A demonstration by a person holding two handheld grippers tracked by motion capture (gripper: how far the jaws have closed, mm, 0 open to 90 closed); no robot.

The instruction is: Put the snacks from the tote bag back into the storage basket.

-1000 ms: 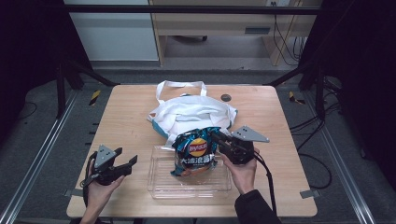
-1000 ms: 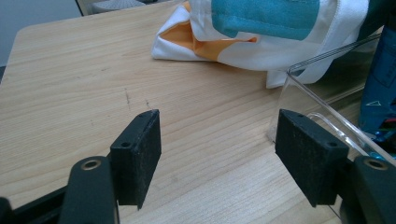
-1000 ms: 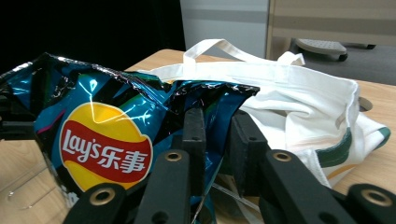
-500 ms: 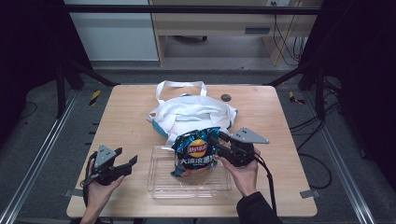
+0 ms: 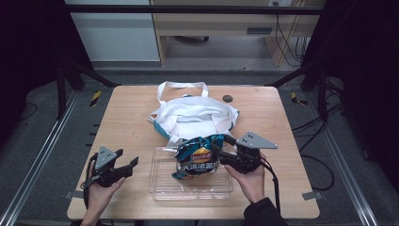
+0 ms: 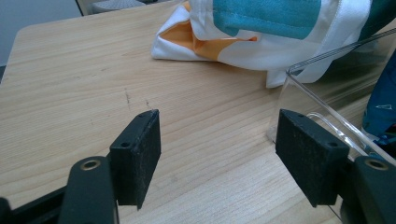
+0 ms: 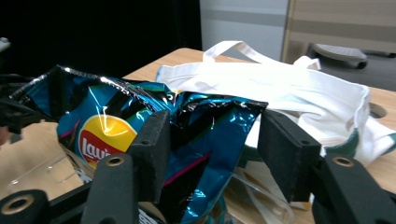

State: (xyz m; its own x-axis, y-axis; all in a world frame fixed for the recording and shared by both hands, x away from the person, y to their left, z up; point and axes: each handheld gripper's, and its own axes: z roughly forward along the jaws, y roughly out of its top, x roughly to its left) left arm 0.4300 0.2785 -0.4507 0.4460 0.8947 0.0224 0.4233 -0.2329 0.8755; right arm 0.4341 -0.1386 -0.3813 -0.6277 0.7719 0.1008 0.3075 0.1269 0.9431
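A: High view first: the chip bag (image 5: 199, 157) stands on end in the clear tray (image 5: 162, 186), near the front edge of the surface (image 5: 127, 122). The right gripper (image 5: 225, 149) is at its right side. What worries you?

B: The bag looks top-heavy. Those jaws have just been opening, and in the right gripper view the crinkled top edge of the bag (image 7: 140, 121) sits between them, with the pads no longer pressing it. I think if the hand pulls back at a slant, a pad could snag the foil and tip the bag over the tray's low wall.

A: And the left gripper (image 5: 123, 165)?

B: Its jaws are wide with nothing between them, low over bare wood, left of the tray and apart from it. The tray's corner (image 6: 299, 100) is just beside one pad, so a careless sweep could shove the tray and topple the bag.

A: How does the bag look?

B: Glossy teal and dark blue foil, a red and yellow logo on the front, puffed and creased, top seam crumpled. The white tote (image 5: 195, 115) lies just behind it.
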